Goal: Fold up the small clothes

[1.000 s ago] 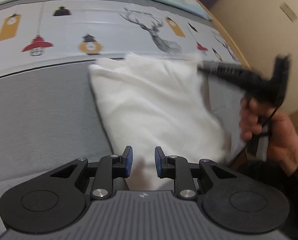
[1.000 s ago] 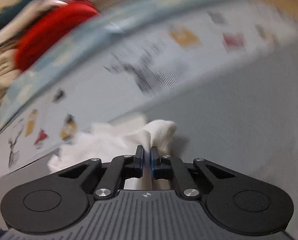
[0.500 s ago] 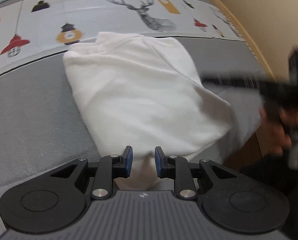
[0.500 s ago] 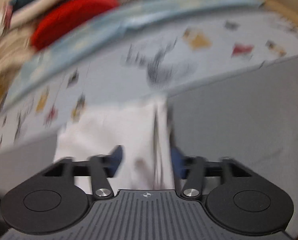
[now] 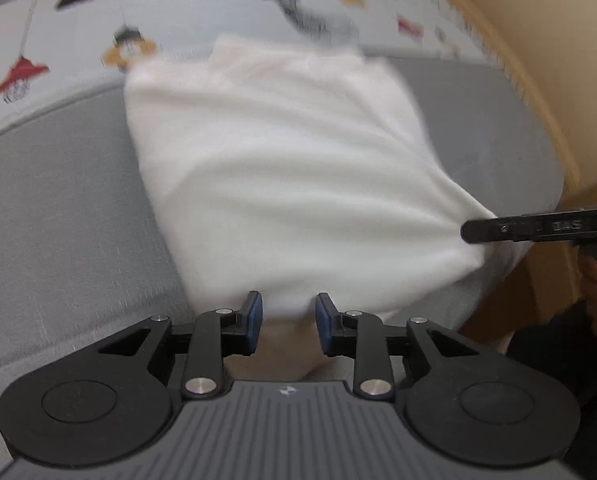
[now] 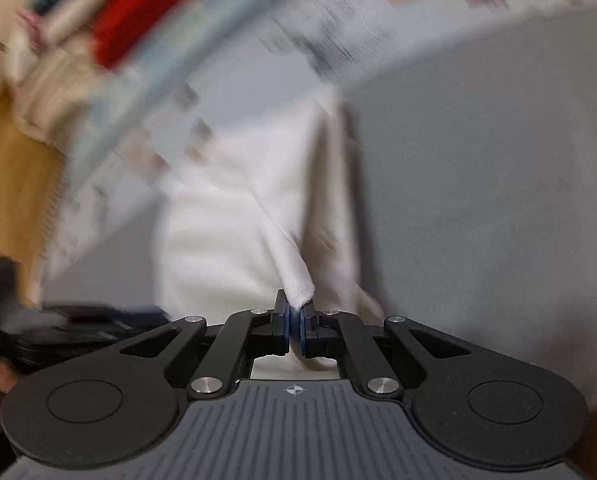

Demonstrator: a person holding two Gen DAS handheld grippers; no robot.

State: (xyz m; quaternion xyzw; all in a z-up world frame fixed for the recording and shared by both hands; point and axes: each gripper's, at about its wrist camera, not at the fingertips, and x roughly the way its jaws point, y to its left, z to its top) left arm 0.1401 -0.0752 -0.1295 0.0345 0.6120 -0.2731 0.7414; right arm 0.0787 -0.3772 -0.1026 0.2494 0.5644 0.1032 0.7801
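Note:
A white garment (image 5: 282,184) lies partly folded on the grey bedspread (image 5: 58,216). My left gripper (image 5: 288,312) is open, its blue pads either side of the garment's near edge. My right gripper (image 6: 296,316) is shut on a corner of the white garment (image 6: 294,276), which stretches taut away from it. In the left wrist view the right gripper (image 5: 474,232) pinches the garment's right corner near the bed edge. The left gripper also shows in the right wrist view (image 6: 98,316), blurred at the left.
A printed sheet with lamps and a deer (image 5: 298,16) covers the far part of the bed. A wooden bed frame (image 5: 538,92) runs along the right. A pile of clothes, red and beige (image 6: 130,20), lies at the far end.
My right gripper opened, moved to the garment's near right corner and shut on it, pulling it taut. My left gripper stayed open and moved closer to the near edge.

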